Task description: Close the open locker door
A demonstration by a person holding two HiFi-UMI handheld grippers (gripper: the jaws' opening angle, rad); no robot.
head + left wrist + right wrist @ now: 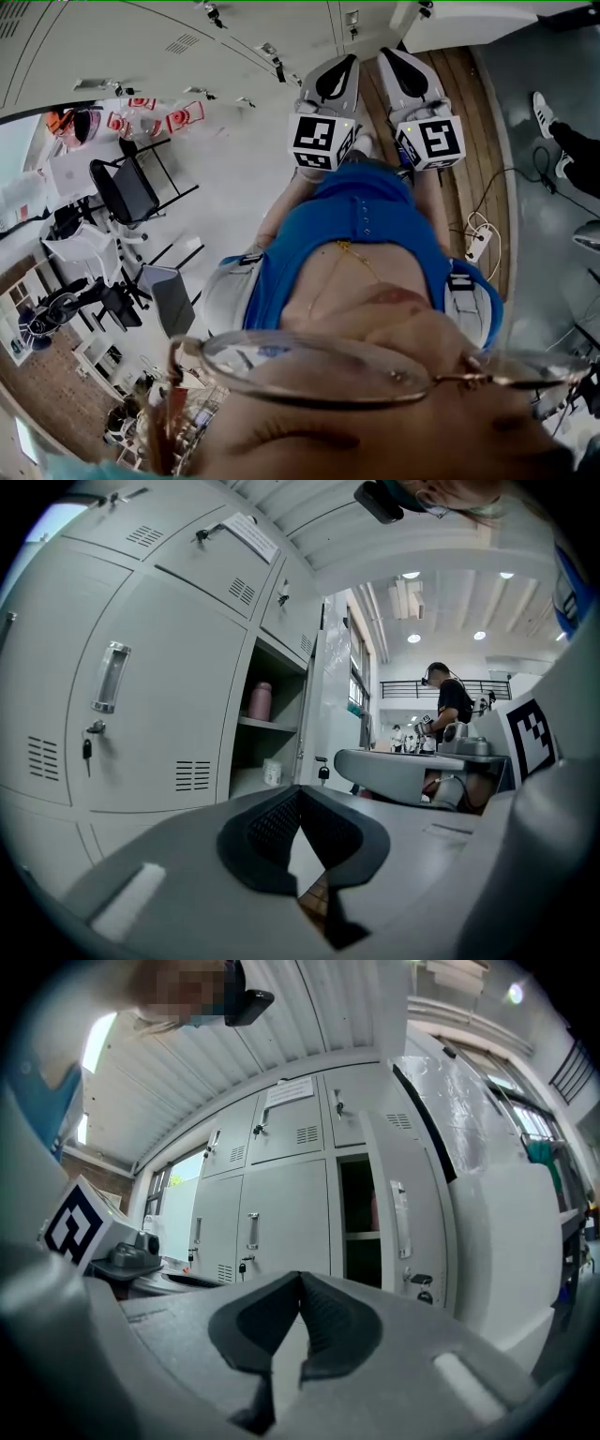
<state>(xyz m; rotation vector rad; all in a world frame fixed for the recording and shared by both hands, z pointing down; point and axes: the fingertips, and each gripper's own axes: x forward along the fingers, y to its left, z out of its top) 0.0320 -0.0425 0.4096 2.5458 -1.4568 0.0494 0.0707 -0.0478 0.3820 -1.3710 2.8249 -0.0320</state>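
right gripper view: upright door (417,1194) ajar

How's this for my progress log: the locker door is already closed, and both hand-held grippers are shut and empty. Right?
No. The locker door stands open, per the right gripper view. The left hand-held gripper and right hand-held gripper are indeed shut and empty.

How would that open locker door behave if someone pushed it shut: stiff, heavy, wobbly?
The open locker door looks like thin painted sheet metal, so it would probably swing easily on its hinges and feel light for its size. It should stay fairly stiff, perhaps flexing slightly. The keys hanging from its lock would likely sway and jingle.
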